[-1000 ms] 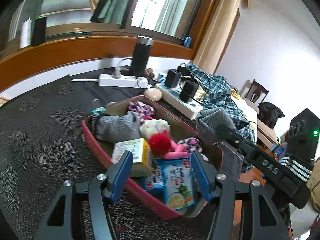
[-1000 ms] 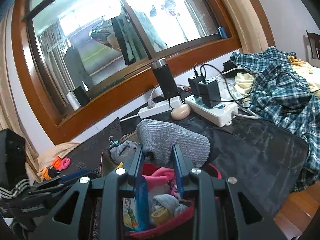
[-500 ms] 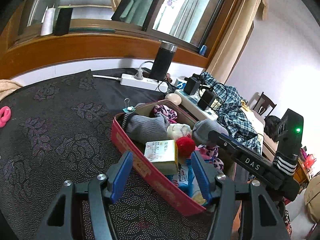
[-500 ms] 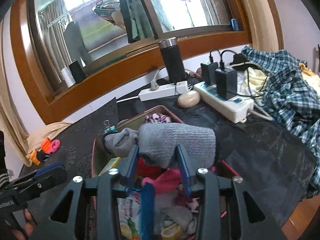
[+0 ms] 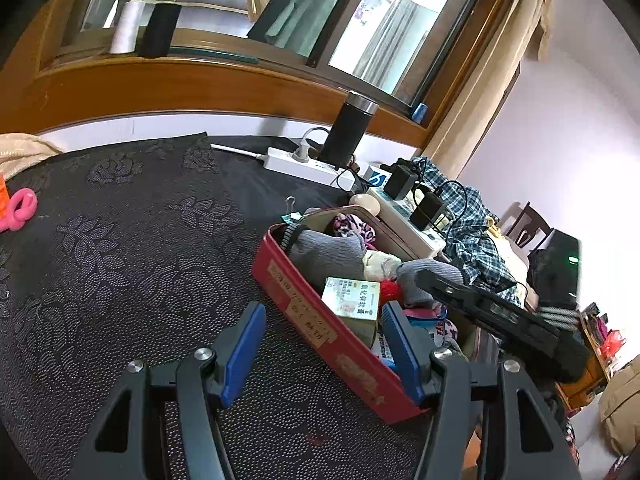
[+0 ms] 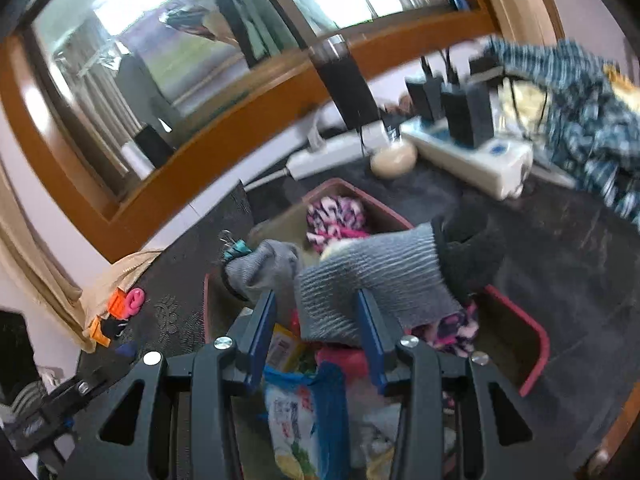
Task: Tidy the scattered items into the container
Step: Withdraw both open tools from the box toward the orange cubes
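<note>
My right gripper [image 6: 316, 328] stands over the red tin [image 5: 320, 328], its jaws apart with the grey sock [image 6: 372, 276] lying between them; the view is smeared, so I cannot tell whether the pads touch it. The sock sits over the heap in the tin, which already holds another sock, a small box [image 5: 352, 300] and packets. My left gripper [image 5: 320, 344] hangs spread and empty at the tin's near side. Far left on the dark cloth a pink clip [image 5: 18, 208] lies out, so some tidying remains.
</note>
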`<state>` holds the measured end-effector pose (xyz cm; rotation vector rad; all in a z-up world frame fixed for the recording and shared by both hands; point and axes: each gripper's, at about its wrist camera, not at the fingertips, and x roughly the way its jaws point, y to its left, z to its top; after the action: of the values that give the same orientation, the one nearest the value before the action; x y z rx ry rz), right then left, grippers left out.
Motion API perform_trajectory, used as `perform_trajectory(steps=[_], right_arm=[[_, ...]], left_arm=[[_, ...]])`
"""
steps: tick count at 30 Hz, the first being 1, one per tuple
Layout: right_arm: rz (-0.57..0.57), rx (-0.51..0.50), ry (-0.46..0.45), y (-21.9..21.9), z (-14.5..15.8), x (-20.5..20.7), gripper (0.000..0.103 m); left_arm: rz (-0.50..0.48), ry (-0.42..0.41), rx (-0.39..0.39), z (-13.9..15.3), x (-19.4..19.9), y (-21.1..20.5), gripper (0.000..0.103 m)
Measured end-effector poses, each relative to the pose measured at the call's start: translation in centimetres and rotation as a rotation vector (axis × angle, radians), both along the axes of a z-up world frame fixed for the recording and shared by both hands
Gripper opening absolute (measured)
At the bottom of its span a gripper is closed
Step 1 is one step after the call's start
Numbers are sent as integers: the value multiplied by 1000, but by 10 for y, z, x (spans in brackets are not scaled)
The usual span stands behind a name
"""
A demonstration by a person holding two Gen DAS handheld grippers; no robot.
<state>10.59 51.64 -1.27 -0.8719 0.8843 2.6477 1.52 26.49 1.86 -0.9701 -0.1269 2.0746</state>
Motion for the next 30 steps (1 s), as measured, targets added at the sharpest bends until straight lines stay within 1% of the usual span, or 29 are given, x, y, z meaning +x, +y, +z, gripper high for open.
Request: perform_trajectory(steps=[3,8,12,13,14,16,19,21,23,25,27,30], right_arm=[[-14,-31,-12,6,1,-9,44],[-22,-19,-63,8,-1,-25,44],[-39,-16,-62,4,4,-22,45],[-47,-10,-57,1,7,-19,45],[-55,-1,-51,-3,9,-17,45],[-68,48,-27,-17,20,-13,45],[-81,126,22,-42,37,-8,46],[-74,164,74,-61,49,-6,48],[-42,198,122,-83,58,-9,59],[-5,218,153,-102,64,-14,64],[61,228,165,-126,64,-24,65],[153,224,150,-157,55,-46,66]], left_arm=[[19,-4,5,0,-3,-10,62],[51,-10,13,0,-9,-27,62],[88,-14,16,-1,-15,-44,62],[107,-15,14,-2,-18,-52,63],[125,-16,12,-3,-21,-59,71],[162,-17,9,-4,-28,-74,78],[216,-19,4,-6,-37,-96,78],[253,-20,0,-8,-43,-111,78],[290,-22,-3,-10,-50,-126,78],[326,-23,-6,-11,-56,-141,79],[371,-28,-16,-15,-63,-159,83],[460,-45,-37,-24,-77,-197,83]])
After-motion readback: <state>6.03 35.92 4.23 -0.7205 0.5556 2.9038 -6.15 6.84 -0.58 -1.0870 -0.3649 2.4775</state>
